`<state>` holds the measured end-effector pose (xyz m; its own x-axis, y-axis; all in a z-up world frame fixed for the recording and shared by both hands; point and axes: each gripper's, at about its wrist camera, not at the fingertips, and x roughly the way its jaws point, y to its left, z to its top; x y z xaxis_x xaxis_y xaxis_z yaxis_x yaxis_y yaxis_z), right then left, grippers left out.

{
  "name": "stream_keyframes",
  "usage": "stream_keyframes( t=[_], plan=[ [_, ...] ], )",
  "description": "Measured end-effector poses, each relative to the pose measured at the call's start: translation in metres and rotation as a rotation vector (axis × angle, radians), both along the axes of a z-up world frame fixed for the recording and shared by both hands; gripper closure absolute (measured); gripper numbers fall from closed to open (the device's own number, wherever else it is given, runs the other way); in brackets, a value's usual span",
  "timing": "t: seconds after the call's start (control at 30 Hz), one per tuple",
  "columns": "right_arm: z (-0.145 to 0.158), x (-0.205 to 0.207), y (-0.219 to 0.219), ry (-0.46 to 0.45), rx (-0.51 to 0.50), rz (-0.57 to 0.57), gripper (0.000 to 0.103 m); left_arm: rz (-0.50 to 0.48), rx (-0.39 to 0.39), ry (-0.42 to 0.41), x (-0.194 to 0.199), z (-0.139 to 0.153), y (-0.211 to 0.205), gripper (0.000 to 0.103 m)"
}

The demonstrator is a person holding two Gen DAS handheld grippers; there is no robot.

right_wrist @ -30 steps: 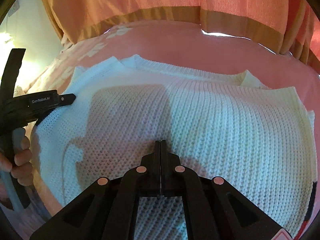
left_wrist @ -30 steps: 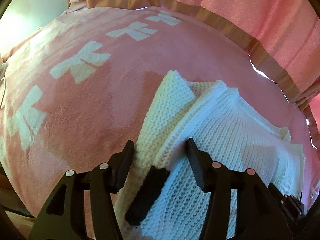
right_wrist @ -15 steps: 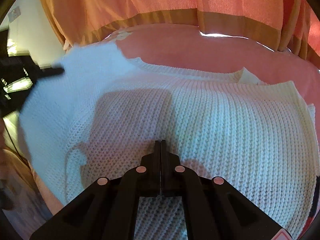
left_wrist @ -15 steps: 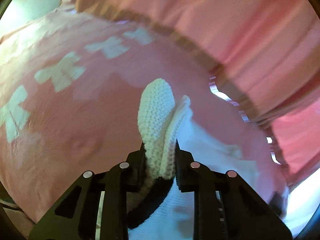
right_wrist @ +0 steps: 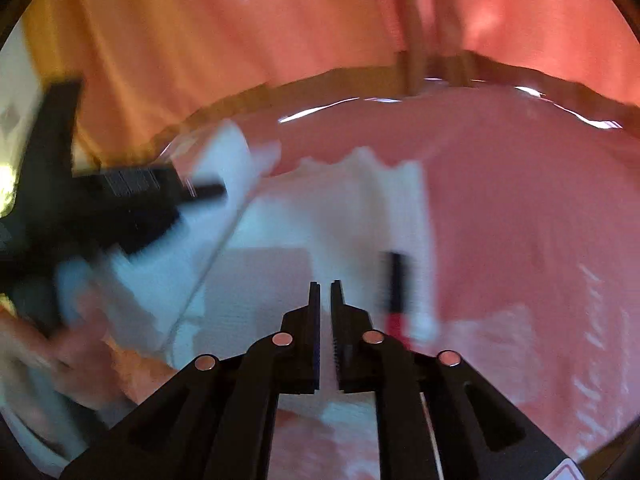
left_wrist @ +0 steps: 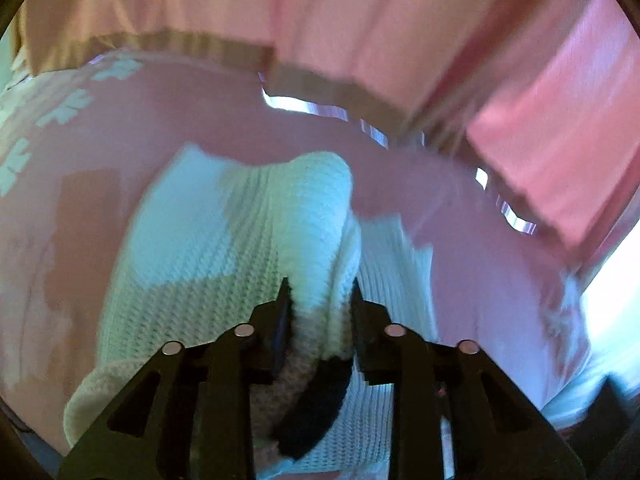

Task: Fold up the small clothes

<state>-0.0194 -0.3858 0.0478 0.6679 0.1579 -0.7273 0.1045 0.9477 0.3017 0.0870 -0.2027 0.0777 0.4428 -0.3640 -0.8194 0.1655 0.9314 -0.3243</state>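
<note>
1. Bedspread [left_wrist: 420, 208], pink, carried the white knit sweater [left_wrist: 224, 240].
2. Sweater's doubled edge ran straight ahead from the left gripper [left_wrist: 318, 292], whose opening fingers pinched it.
3. Right gripper [right_wrist: 325, 292] hovered nearby, its empty fingers parting above the knit.

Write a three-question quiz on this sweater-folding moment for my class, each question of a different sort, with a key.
1. True or false: the left claw has a fold of the white knit sweater between its fingers.
2. Multiple choice: the sweater lies on A) a wooden table, B) a pink blanket, C) a metal tray.
3. Fill in: nothing sits between the fingers of the ___ claw.

Key: 1 true; 2 B; 3 right.
</note>
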Motion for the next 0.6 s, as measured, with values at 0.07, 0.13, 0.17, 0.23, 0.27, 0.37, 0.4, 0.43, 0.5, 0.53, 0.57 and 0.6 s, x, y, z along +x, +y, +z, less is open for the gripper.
stream_keyframes(
  t=[0.07,0.13,0.17,0.23,0.27,0.37,0.4,0.43,0.5,0.53,0.57,0.6],
  plan=[
    [0.001,-0.011,-0.012,-0.005,0.018,-0.024,0.093,-0.033,-0.002,0.006,-0.017,-0.010,-0.007,0.076],
    [0.001,-0.019,-0.014,-0.018,0.054,-0.004,0.091,-0.094,-0.010,-0.044,-0.045,-0.002,0.001,0.071],
    [0.002,-0.022,-0.012,-0.027,0.065,0.010,0.082,-0.120,-0.004,-0.088,-0.061,0.007,0.009,0.065],
    [0.001,-0.020,-0.006,-0.035,0.103,0.049,0.066,-0.108,0.019,-0.167,-0.085,0.021,0.033,0.031],
    [0.000,-0.016,-0.003,-0.034,0.126,0.072,0.063,-0.088,0.040,-0.199,-0.093,0.025,0.044,0.029],
    [0.001,-0.002,0.020,-0.021,0.178,0.132,0.056,-0.059,0.095,-0.234,-0.104,0.019,0.067,0.025],
    [0.000,0.007,0.031,-0.006,0.203,0.167,0.053,-0.062,0.112,-0.226,-0.103,0.014,0.068,0.025],
    [-0.001,0.013,0.038,0.004,0.216,0.180,0.052,-0.069,0.129,-0.208,-0.101,0.004,0.070,0.025],
    [-0.007,0.029,0.053,0.050,0.224,0.203,0.049,-0.090,0.106,-0.181,-0.098,-0.015,0.072,0.025],
    [-0.012,0.035,0.057,0.073,0.226,0.201,0.049,-0.098,0.098,-0.174,-0.097,-0.021,0.071,0.025],
    [-0.020,0.044,0.061,0.115,0.246,0.201,0.049,-0.115,0.083,-0.184,-0.097,-0.027,0.069,0.026],
    [-0.025,0.048,0.062,0.135,0.270,0.203,0.049,-0.127,0.084,-0.197,-0.099,-0.029,0.067,0.029]
  ],
)
